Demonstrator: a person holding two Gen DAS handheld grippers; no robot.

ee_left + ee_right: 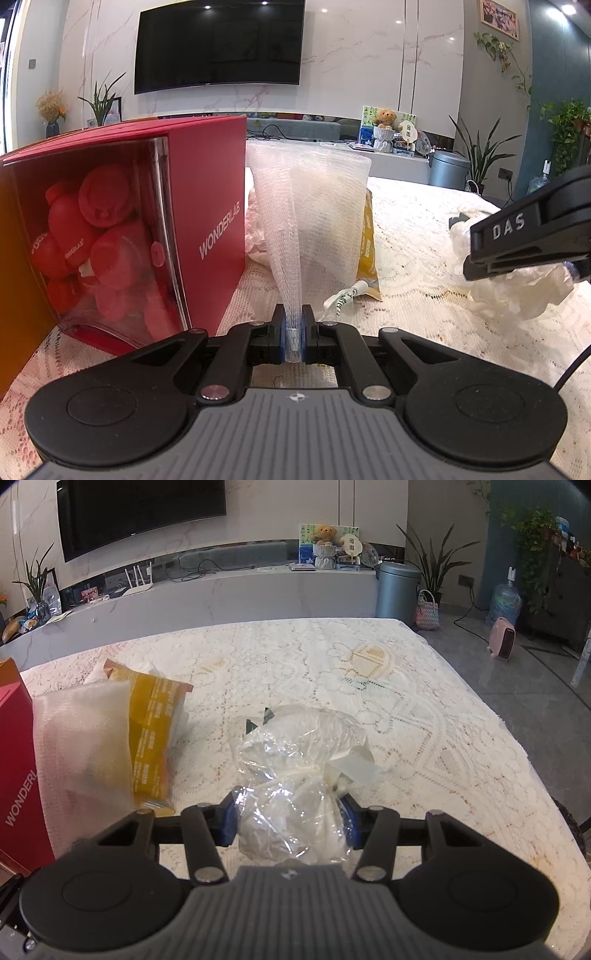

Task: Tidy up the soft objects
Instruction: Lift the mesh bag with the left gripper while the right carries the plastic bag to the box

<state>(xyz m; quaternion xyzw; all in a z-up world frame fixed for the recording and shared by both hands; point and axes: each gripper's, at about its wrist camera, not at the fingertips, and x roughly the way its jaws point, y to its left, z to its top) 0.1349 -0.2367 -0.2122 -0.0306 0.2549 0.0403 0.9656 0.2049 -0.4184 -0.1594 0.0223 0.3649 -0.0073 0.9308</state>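
Left gripper [294,325] pinches the limp mesh bag [314,206] at its edge; right gripper [291,816] clasps the plastic bag [295,775] – light, crinkly, slippery – grip its knotted neck.

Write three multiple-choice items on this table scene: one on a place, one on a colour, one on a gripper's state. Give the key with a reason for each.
1. The red box stands where, in the left wrist view, relative to the white mesh bag?
A. To its left
B. To its right
C. On top of it

2. The flat packet beside the mesh bag is mostly:
A. Blue
B. Yellow
C. Green

3. The left gripper is:
A. Wide open
B. Out of view
C. Shut on the mesh bag

Key: 1 A, the box fills the left side; 2 B, its wrapper is yellow; 3 C, both pads pinch the mesh.
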